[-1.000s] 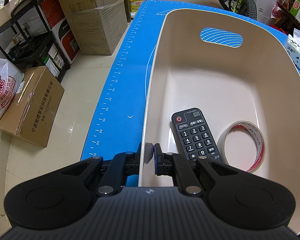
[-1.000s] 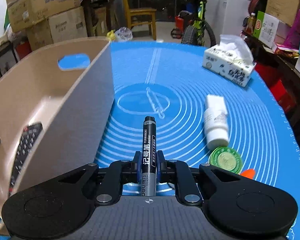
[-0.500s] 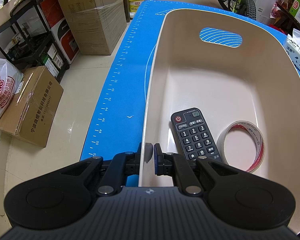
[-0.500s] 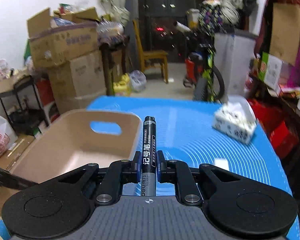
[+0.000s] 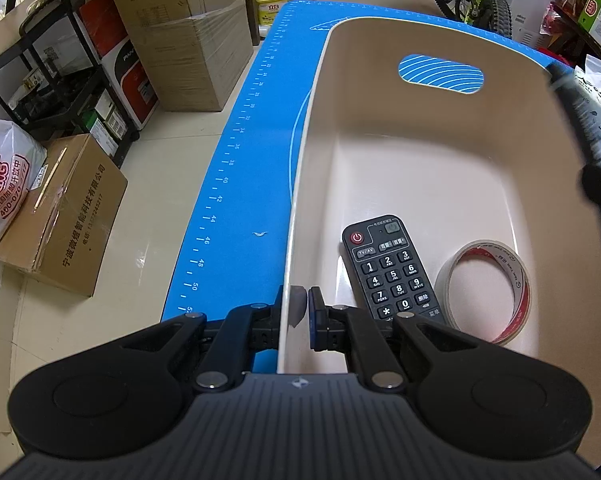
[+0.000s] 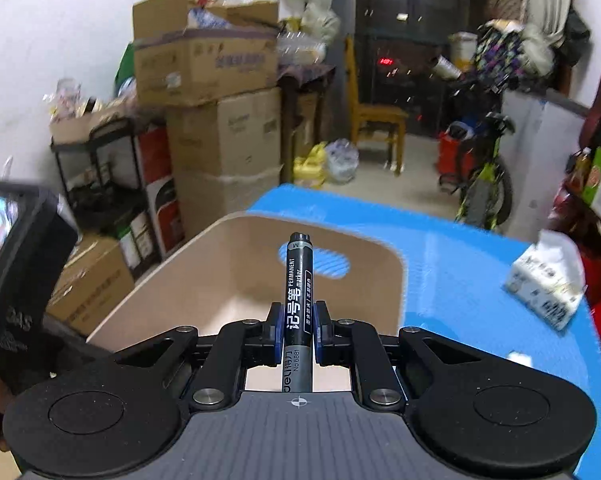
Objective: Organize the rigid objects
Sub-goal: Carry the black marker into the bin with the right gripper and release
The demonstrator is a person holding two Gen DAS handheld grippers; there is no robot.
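The right gripper (image 6: 296,328) pinches one black permanent marker (image 6: 298,300) between its blue pads, gripping the barrel low so that most of the pen sticks out forward past the fingertips, capped end farthest from the camera. The marker sits in line with the gripper, and its tip shows against the far wall of a beige bin (image 6: 380,280), just beside the oval handle hole cut there. The bin stands on a blue mat (image 6: 460,280), and from this view its open top lies ahead of and below the gripper.

The left gripper (image 5: 294,312) is clamped on the near left wall of the same bin (image 5: 520,140): one finger is outside the wall, the other inside, with the thin rim squeezed between them.

Inside the bin lie two things: one black remote control (image 5: 392,268), flat on the floor of the bin with its buttons up, just right of the left gripper's inner finger, and one roll of clear tape (image 5: 488,288) beside it on the right, close to the remote. In the left wrist view a dark blurred shape at the right edge, over the bin's right rim, is the marker (image 5: 572,108) with the right gripper (image 5: 598,184) behind it.

One white tissue pack (image 6: 544,288) rests on the mat, well apart from the bin. The left gripper's black housing (image 6: 16,272) fills the left edge of the right wrist view.
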